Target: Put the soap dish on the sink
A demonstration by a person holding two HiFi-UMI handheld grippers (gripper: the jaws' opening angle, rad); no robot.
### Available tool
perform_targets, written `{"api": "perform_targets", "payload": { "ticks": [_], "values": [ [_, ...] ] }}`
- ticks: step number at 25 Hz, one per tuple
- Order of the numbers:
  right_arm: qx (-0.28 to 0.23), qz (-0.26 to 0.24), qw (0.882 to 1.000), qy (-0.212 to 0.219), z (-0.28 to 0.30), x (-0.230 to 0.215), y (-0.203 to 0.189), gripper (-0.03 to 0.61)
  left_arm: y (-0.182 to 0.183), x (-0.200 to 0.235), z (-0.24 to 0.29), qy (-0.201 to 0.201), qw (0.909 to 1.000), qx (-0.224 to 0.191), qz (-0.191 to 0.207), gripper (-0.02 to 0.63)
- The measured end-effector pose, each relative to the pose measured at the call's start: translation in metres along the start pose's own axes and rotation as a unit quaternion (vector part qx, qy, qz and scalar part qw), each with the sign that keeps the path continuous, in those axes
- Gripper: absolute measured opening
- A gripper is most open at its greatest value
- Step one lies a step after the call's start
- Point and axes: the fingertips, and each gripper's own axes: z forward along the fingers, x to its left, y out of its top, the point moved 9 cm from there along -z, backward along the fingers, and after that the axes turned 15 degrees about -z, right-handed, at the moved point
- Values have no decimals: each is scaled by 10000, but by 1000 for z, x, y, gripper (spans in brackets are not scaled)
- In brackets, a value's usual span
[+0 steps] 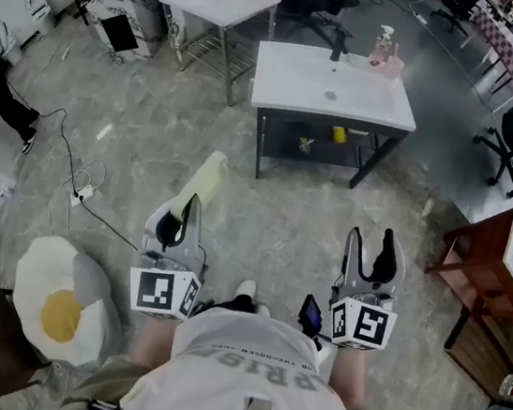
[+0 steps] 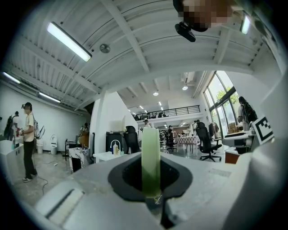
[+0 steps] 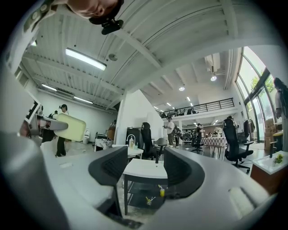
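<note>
I stand on a grey marbled floor (image 1: pixel 152 137) with two grippers held out level in front of me. There is one soap dish, one sink and one faucet in view.

My left gripper (image 1: pixel 178 222) has its jaws closed tight on the one soap dish (image 1: pixel 201 182), which is pale yellow-green with rounded corners. The dish stands on edge, so the left gripper view shows only a thin upright strip. Its broad faces look left and right. Its long axis runs forward along the jaws and out past their tips, leaning a little to the right, toward the sink. It hangs over the floor, well short of the sink.

My right gripper (image 1: pixel 371 249) has its jaws wide apart, with nothing between them. Its own view shows only the far-off sink in the gap.

The one sink (image 1: pixel 334 92) is a white basin top on a dark frame, straight ahead. One dark faucet (image 1: pixel 339 42) stands at the middle of its back edge. One pump bottle (image 1: pixel 383 45) stands at its back right corner. One white table (image 1: pixel 221 0) stands to the sink's left.
</note>
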Motion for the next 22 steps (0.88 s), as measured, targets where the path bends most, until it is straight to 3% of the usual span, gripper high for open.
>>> {"api": "perform_targets", "payload": {
  "ticks": [9, 22],
  "values": [
    [-177, -37, 9994, -305, 63, 13, 12, 242, 18, 47, 51, -233, 9995, -208, 24, 20],
    [-24, 31, 9998, -214, 138, 10, 0, 242, 16, 73, 112, -103, 9998, 122, 84, 21]
  ]
}}
